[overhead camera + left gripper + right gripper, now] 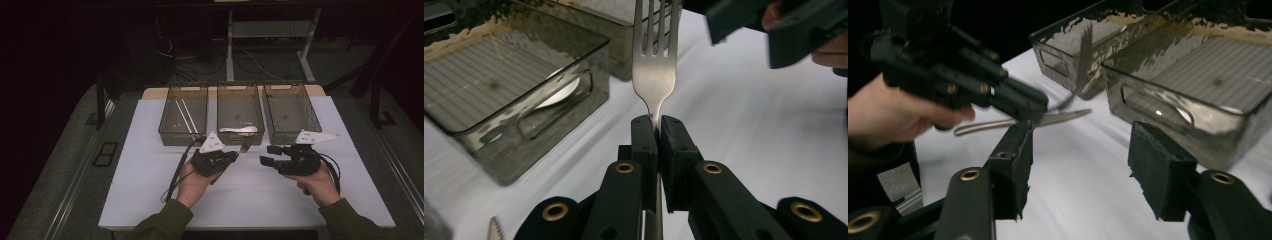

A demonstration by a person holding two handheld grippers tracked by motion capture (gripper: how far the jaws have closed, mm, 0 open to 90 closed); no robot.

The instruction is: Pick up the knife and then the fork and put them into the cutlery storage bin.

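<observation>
My left gripper (236, 155) (659, 127) is shut on the neck of a metal fork (654, 75), whose tines point away from it toward the middle bin. In the high view the fork (245, 145) juts out up and to the right of the jaws. My right gripper (266, 154) (1080, 155) faces it from the right, its jaws apart with only white table between the pads. A metal knife (1068, 116) lies flat on the table below the left gripper (1033, 105). Its serrated tip (496, 227) also shows at the bottom left of the left gripper view.
Three clear bins stand in a row at the back of the white table: the left bin (186, 88) holds white sticks, the middle bin (239, 86) a white spoon (239, 130), and beside them stands the right bin (285, 86). The table's front edge runs just below my forearms.
</observation>
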